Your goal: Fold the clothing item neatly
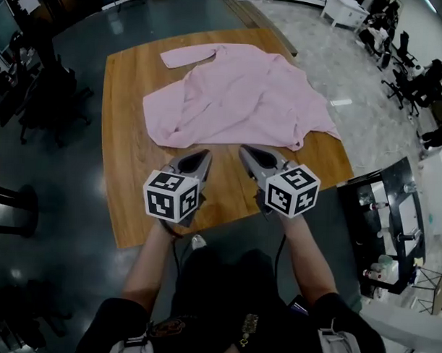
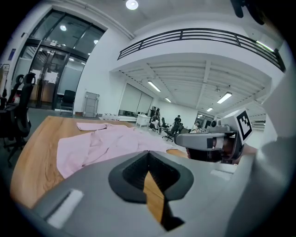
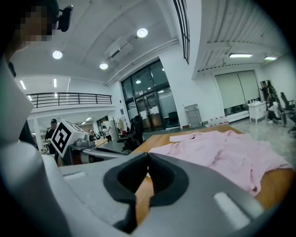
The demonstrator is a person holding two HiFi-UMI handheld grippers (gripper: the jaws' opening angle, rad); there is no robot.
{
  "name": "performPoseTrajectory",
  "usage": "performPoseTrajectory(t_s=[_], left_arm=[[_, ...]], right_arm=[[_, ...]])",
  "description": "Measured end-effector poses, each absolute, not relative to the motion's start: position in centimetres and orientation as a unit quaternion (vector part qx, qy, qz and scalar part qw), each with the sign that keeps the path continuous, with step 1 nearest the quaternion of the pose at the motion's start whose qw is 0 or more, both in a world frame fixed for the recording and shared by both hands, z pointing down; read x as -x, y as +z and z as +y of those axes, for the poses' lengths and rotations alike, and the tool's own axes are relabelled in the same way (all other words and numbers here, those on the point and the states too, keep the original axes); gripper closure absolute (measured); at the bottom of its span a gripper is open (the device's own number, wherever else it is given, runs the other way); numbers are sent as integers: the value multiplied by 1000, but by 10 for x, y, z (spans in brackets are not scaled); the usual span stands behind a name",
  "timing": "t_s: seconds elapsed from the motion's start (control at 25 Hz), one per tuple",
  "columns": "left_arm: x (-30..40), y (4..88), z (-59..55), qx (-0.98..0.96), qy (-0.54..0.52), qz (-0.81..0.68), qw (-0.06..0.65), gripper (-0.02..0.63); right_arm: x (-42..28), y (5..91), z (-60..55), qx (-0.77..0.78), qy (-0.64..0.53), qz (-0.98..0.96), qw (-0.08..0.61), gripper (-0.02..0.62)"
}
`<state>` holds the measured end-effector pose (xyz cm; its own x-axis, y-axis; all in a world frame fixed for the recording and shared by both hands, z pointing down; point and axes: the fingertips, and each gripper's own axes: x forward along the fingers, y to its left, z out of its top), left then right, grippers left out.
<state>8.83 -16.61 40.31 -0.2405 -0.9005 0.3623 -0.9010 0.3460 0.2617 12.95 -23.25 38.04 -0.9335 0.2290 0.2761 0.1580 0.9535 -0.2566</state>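
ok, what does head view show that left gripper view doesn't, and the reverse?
Head view only: the person's forearms, the left claw's own marker cube, and all of the wooden table's outline.
Left gripper view only: the left claw's jaws seen from behind, shut on nothing, plus the ceiling light, balcony railing and glass doors.
Both: the pink shirt lying rumpled on the table, and the right claw.

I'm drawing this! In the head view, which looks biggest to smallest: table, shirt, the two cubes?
1. Table.
2. Shirt.
3. Left cube and right cube: alike, can't rank; both sit nearest the camera.
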Motion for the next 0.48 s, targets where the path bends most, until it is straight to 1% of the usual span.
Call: performPoseTrajectory(t_s=[0.28, 0.48], left_arm=[[-35, 424, -180, -577, 6, -780, 242, 600], [-6, 450, -200, -552, 18, -792, 261, 600]], right_arm=[[-91, 401, -242, 83, 92, -973, 193, 592], [-55, 426, -269, 106, 78, -968, 213, 592]])
